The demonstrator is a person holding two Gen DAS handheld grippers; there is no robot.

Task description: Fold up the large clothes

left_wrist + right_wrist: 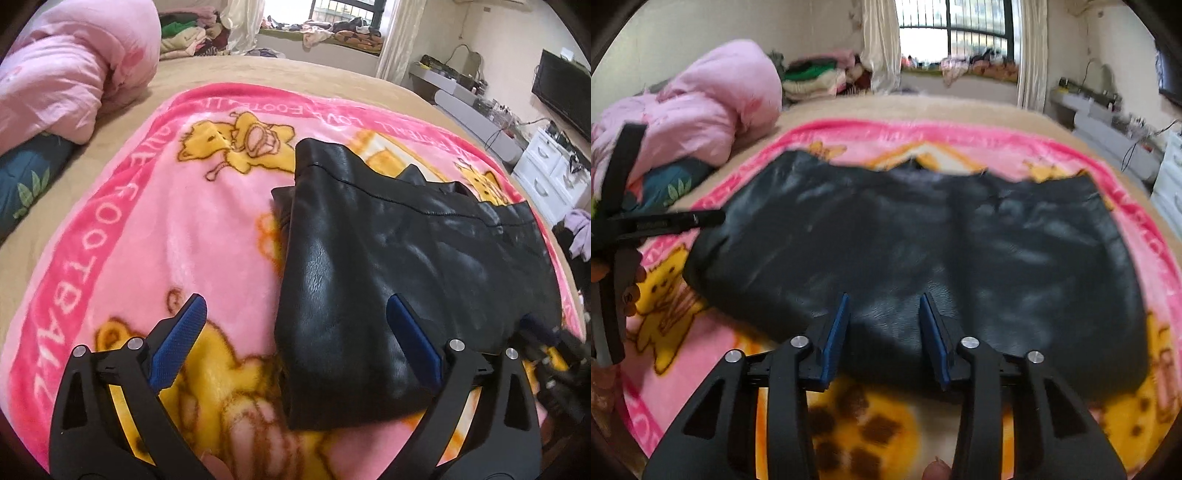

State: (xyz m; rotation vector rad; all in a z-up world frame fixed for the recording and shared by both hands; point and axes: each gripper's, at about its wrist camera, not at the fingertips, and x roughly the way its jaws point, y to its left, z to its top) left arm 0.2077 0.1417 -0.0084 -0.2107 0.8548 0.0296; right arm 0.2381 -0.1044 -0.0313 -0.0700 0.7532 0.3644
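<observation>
A black leather garment lies folded flat on a pink cartoon blanket; it also shows in the right wrist view. My left gripper is wide open and empty, hovering over the garment's left near edge, with its right blue pad above the leather. My right gripper is open and empty, just above the garment's near edge at its middle. The left gripper's body shows at the left of the right wrist view.
The blanket covers a tan bed. A bundled pink quilt and a dark leaf-print pillow lie at the left. Piled clothes sit behind. White drawers and a TV stand at the right.
</observation>
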